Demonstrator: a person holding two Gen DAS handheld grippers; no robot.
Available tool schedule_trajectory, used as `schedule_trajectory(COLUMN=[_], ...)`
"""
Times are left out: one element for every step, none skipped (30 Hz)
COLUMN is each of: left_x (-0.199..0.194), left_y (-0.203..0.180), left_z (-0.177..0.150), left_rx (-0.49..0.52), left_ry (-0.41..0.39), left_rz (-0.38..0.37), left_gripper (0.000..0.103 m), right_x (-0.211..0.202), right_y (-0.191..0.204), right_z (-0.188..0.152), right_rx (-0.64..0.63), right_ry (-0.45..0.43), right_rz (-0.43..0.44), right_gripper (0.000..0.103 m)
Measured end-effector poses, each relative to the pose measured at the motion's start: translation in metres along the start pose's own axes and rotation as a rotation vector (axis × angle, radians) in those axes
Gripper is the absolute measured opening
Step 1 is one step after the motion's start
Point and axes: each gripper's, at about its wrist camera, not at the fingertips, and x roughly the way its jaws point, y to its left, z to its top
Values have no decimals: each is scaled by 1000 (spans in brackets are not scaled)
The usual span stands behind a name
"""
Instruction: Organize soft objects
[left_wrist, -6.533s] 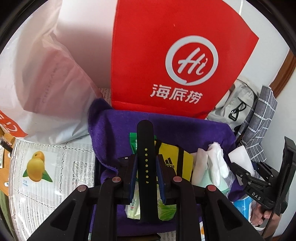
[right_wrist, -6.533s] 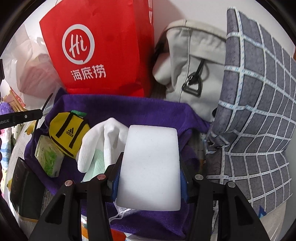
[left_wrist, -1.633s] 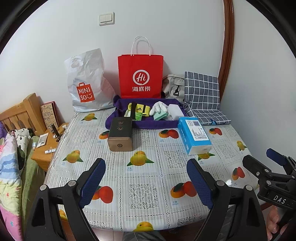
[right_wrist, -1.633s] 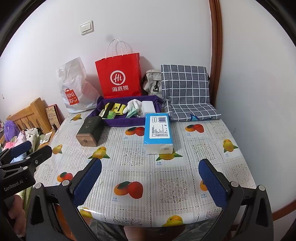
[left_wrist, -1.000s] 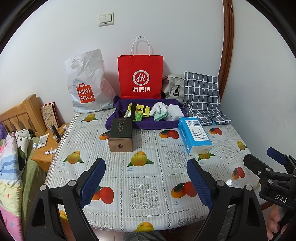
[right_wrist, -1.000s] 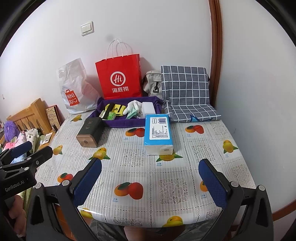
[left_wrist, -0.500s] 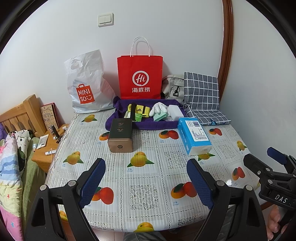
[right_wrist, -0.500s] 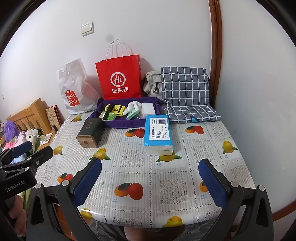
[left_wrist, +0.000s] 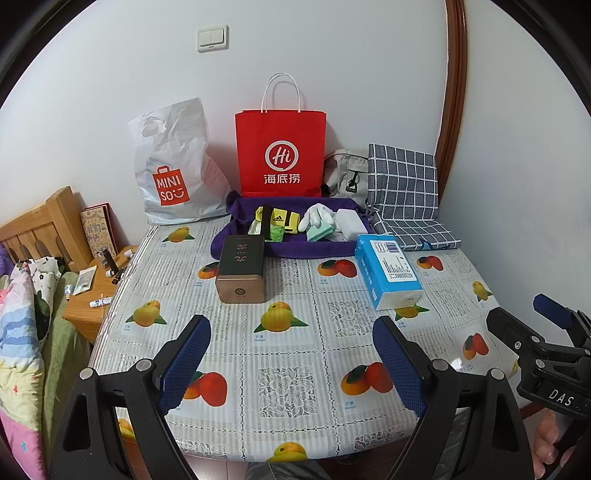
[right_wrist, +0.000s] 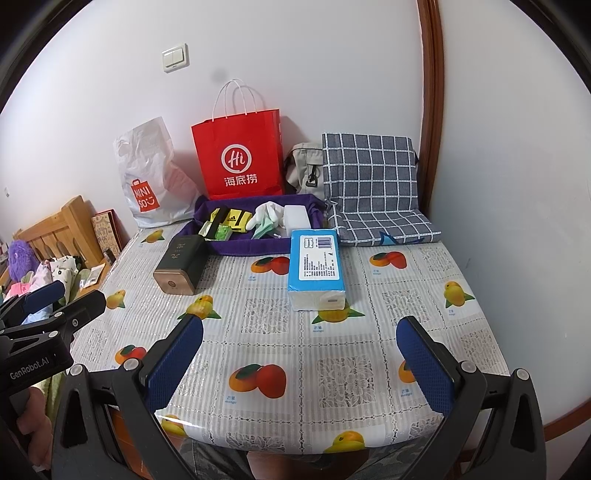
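Note:
A purple cloth tray lies at the far side of the table, against the wall. In it are a yellow pouch, a green packet, white gloves, a white sponge block and a black strap. My left gripper stands open over the near table edge, with nothing between its fingers. My right gripper is also open and empty, well short of the tray.
A dark box and a blue tissue pack lie on the fruit-print tablecloth. A red paper bag, a white plastic bag, a grey bag and a checked cushion line the wall. A bedside stand is left.
In the oldest frames each gripper was over the tray, shut on the strap and the sponge block; both are let go and the grippers pulled back. Nothing has moved over the last second.

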Motion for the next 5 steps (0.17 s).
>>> schedule_trajectory(left_x=[0, 0, 1, 2, 3], left_y=[0, 0, 0, 0, 0], left_z=[0, 1, 1, 1, 1], left_rx=[-1, -2, -4, -4, -4], left_ry=[0, 1, 2, 4, 9], left_rz=[1, 2, 4, 5, 5], left_gripper=[89, 89, 89, 89, 89], right_x=[0, 0, 1, 2, 3], right_y=[0, 0, 0, 0, 0], right_z=[0, 0, 0, 1, 1], right_rx=[0, 0, -1, -1, -1], right_ry=[0, 1, 3, 7, 9], right_rz=[-1, 0, 0, 0, 0], right_gripper=[103, 103, 103, 103, 103])
